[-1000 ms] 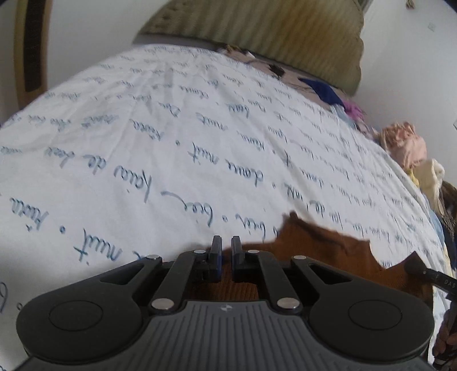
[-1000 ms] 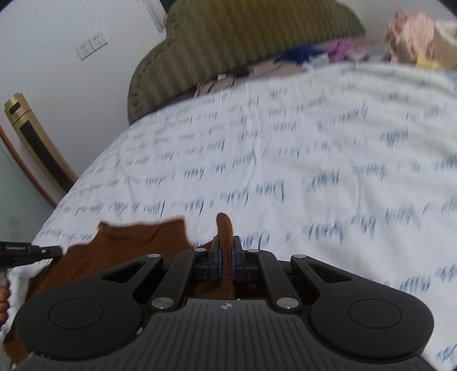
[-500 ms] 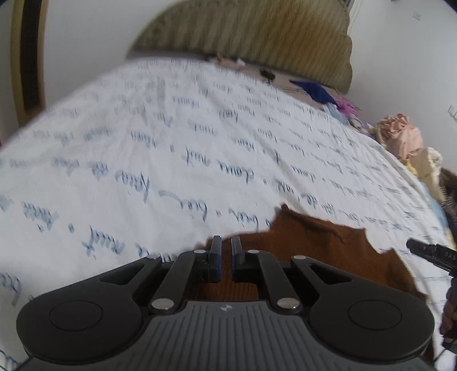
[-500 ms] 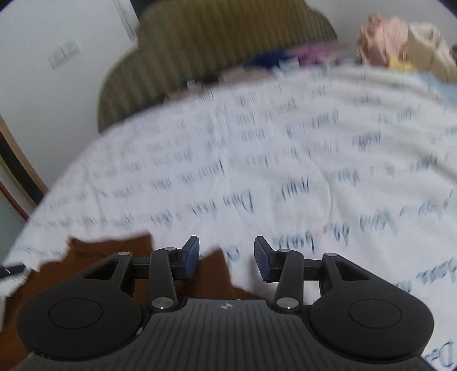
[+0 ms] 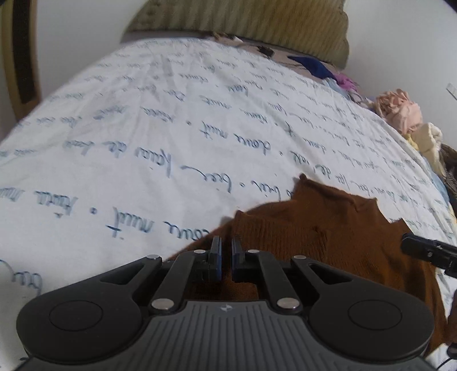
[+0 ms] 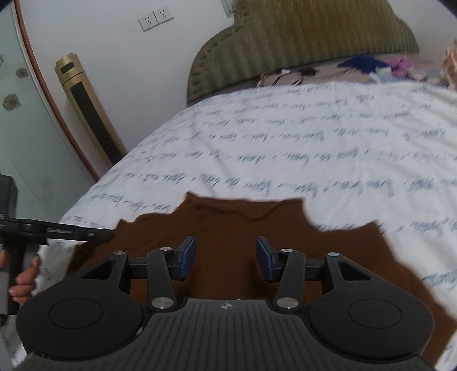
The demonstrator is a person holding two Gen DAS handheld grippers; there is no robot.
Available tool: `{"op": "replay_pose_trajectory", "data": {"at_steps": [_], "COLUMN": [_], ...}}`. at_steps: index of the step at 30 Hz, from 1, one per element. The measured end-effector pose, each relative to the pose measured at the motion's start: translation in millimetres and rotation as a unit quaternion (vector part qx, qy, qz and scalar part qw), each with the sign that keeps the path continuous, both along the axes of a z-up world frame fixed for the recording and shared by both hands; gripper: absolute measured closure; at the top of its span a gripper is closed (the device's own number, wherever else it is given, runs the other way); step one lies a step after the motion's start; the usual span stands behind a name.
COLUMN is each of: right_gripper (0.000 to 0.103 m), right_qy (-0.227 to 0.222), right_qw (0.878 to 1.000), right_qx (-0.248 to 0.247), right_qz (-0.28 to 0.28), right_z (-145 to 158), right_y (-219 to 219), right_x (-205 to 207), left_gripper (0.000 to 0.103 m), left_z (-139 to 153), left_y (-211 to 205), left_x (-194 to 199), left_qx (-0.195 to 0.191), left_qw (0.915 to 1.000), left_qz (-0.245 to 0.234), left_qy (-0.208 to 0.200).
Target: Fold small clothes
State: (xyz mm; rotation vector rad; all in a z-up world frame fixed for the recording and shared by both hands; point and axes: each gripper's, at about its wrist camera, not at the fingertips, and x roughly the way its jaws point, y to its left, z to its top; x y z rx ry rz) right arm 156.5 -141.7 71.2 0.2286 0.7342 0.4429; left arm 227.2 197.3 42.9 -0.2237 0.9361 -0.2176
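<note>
On a script-printed sheet [image 5: 177, 120], the left gripper [image 5: 225, 251] pinches a brown garment [image 6: 242, 228] while the right gripper [image 6: 225, 256] spreads open above it.

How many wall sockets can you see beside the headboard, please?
2: the sockets sit side by side on the white wall, left of the olive headboard, above the gold tower unit. Others may lie outside the view.

A bed [image 6: 285, 159] covered by a white sheet printed with blue handwriting carries a brown knitted garment [image 6: 228, 228] spread flat at its near edge, while a heap of loose clothes [image 5: 400, 111] lies along its far side, near an olive ribbed headboard [image 6: 300, 42].
</note>
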Motion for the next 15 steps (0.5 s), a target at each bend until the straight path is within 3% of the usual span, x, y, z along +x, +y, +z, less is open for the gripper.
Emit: {"op": "replay_pose_trajectory", "data": {"at_steps": [5,13,15], "right_gripper": [0.055,0.054,0.054], "right_qy": [0.017,0.035,0.037], "right_qw": [1.000,0.999,0.999], "right_qx": [0.012,0.022,0.023], "right_qz": [-0.003,-0.019,-0.016], "right_z": [-9.8,-21.2,-23.3], "right_y": [-1.4,-25.4,-27.1], "right_x": [-3.2,-16.5,-21.7], "left_gripper": [0.096,0.095,0.089], "left_z": [3.2,-0.8,0.5], "left_y": [8.6,0.8,-0.6], "left_x": [4.1,8.3,8.5], "left_qx": [0.003,-0.014,-0.022], "left_qw": [0.9996,0.9997,0.9995], "left_qz": [0.027,-0.017,-0.021], "left_qy": [-0.010,0.013,0.009]}}
